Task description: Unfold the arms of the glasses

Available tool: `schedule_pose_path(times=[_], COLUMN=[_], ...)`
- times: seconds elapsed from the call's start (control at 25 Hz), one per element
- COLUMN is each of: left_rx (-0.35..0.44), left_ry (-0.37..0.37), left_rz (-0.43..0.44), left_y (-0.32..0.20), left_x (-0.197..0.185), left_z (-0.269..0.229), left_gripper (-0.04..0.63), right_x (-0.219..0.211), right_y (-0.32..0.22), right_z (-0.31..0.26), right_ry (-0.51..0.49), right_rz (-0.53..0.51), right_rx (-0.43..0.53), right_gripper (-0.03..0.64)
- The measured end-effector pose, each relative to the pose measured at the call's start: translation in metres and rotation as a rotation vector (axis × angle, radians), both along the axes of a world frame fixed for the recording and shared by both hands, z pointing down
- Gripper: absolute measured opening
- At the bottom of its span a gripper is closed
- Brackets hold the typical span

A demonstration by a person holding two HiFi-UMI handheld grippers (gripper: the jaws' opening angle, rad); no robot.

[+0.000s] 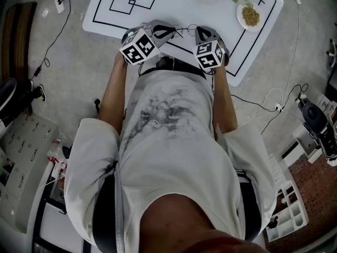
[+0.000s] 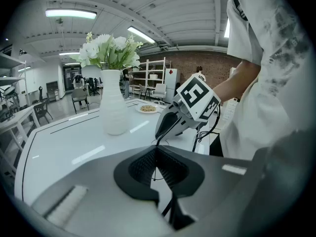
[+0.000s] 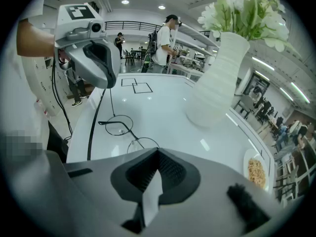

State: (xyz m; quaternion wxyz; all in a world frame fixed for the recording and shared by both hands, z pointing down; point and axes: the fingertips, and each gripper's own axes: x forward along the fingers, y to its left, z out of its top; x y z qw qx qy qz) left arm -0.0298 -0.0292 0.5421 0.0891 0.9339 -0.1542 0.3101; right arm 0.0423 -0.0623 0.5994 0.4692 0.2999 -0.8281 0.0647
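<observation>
Person's shirt fills the lower frame; two grippers meet at the table above.
Jaws closed, the left gripper and the right gripper each pinch the wire glasses.

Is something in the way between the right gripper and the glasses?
No, nothing that shows. The glasses sit right at the tip of the right gripper; the vase stands off to the side.

White bench on grey floor; ceiling strip lights on, brick wall at back.
</observation>
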Motion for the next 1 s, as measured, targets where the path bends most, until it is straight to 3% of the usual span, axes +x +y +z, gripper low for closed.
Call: schedule_pose_path(times=[1.0], left_rx=[-0.045], left_ry=[0.038], left_rz=[-0.067], left_y=[0.001], left_x=[-0.010], left_z=[0.005], left_gripper=[0.011], right_x=[0.000], right_y=[-0.002], right_z=[-0.002], right_ry=[0.008], right_rz=[0.002], right_rx=[0.044], right_gripper=[0.017])
